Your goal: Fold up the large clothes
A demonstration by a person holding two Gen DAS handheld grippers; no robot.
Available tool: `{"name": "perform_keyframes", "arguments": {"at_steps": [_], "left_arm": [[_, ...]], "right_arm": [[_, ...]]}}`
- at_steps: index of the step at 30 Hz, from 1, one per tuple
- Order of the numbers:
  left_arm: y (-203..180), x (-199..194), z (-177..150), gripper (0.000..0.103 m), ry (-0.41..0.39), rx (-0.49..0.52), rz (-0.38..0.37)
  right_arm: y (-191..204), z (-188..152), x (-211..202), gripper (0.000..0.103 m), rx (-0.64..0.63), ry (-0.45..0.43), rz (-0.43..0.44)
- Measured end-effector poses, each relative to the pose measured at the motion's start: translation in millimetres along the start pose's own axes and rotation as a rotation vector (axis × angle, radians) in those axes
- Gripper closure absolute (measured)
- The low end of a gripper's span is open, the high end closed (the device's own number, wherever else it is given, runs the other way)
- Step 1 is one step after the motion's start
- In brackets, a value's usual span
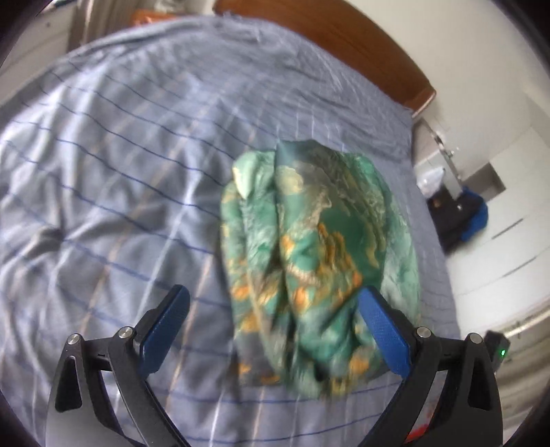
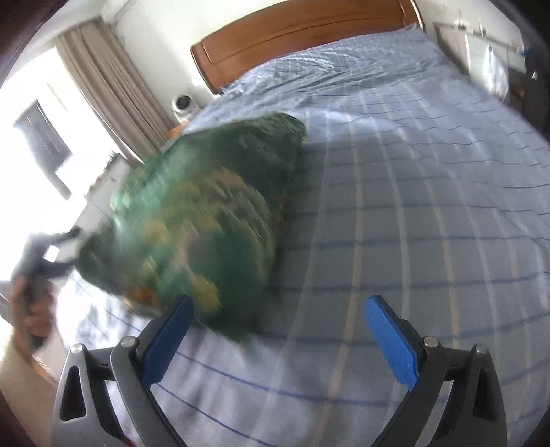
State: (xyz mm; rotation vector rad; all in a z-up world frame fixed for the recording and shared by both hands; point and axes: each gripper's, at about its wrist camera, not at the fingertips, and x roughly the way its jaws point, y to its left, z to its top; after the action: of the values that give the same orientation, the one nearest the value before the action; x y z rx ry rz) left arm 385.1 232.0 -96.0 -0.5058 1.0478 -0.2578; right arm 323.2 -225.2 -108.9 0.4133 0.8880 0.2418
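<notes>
A green garment with orange and cream patterning [image 1: 316, 247] lies bunched in a thick bundle on the blue checked bedsheet [image 1: 120, 154]. My left gripper [image 1: 275, 309] is open and empty, its blue pads [image 1: 168, 326] just in front of the bundle's near end. In the right wrist view the same garment [image 2: 206, 213] is blurred, lying left of centre on the bedsheet [image 2: 429, 206]. My right gripper [image 2: 278, 319] is open and empty, to the right of the bundle's near end. The hand-held left gripper [image 2: 37, 261] shows at the far left.
A wooden headboard [image 2: 292, 31] stands at the far end of the bed. A curtain and bright window [image 2: 86, 103] are on one side. A white cabinet and dark and blue items on the floor [image 1: 464, 213] lie beyond the bed's right edge.
</notes>
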Motion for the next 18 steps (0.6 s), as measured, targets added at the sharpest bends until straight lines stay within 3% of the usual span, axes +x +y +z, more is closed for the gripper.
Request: {"name": "perform_keyframes", "arguments": {"at_steps": [6,10,12,14,16,18], "left_arm": [[10.4,64.3,17.4,0.002,0.115,-0.023,0.030],[22.4,86.6,11.1,0.000,0.159,-0.064,-0.003],[30.5,97.9,8.5,0.000,0.188,-0.103,-0.024],[36.5,108.8,5.9,0.001,0.215,-0.157,-0.047],[26.7,108.7,2.4,0.039,0.198,-0.131,-0.077],[8.7,98.8,-1.5,0.050,0.158,-0.054,0.001]], "right_arm": [[-13.5,49.2,57.9,0.000,0.186,0.116,0.281],[-18.4,61.4,108.0,0.000,0.240,0.198,0.343],[-19.3,59.3,134.4,0.000,0.293,0.246,0.426],[-18.5,58.0,143.7,0.000,0.323,0.247,0.428],[-4.9,62.6,140.7,0.007,0.237,0.247,0.362],[26.4,65.3,123.3,0.017,0.043,0.209,0.259]]}}
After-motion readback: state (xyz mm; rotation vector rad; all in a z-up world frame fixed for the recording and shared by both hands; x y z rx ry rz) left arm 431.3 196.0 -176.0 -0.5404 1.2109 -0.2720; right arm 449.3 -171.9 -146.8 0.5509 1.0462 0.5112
